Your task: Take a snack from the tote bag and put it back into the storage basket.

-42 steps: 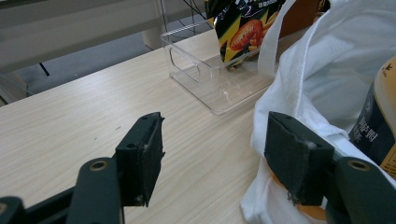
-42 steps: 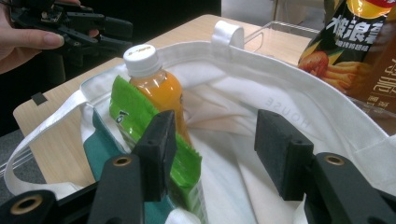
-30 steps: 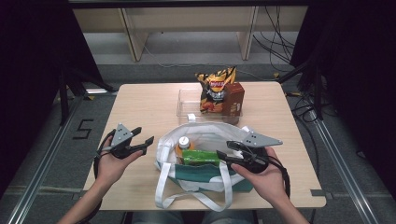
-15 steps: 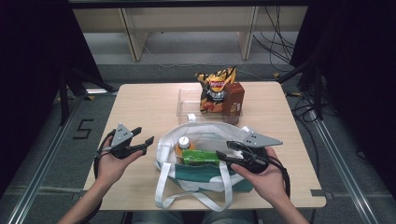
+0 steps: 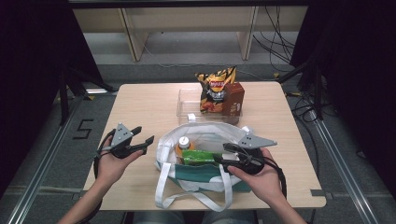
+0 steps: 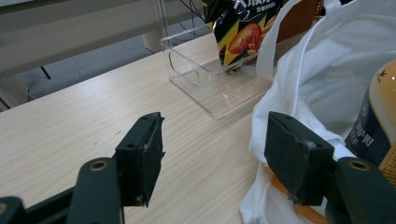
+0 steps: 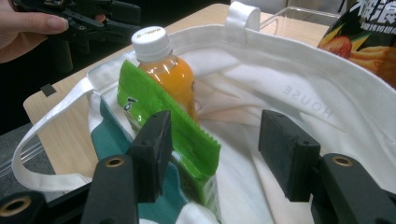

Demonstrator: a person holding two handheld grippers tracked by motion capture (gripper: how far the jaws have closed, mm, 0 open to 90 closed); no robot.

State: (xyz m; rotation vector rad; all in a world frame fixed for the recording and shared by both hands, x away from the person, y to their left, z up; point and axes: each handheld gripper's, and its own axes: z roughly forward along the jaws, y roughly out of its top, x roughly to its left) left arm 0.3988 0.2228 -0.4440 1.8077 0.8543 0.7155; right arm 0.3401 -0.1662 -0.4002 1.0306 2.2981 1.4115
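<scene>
A white and teal tote bag (image 5: 205,128) lies open on the wooden table. Inside it stand an orange juice bottle (image 5: 183,142) with a white cap and a green snack packet (image 5: 198,157). My right gripper (image 5: 220,153) hovers over the bag's right side, pointing left. In the right gripper view it (image 7: 215,149) is open; the packet (image 7: 159,107) has its corner just inside the left jaw, not pinched, with the bottle (image 7: 168,70) behind. My left gripper (image 5: 144,134) is open and empty to the left of the bag. In the left gripper view it (image 6: 215,154) faces the bag's cloth (image 6: 317,84).
A clear plastic container (image 5: 191,100) sits at the table's far middle, holding a black and yellow chips bag (image 5: 215,88). A brown box (image 5: 232,98) stands at the chips' right. The bag's white straps (image 5: 187,200) hang over the table's near edge. Bare tabletop spreads at the left.
</scene>
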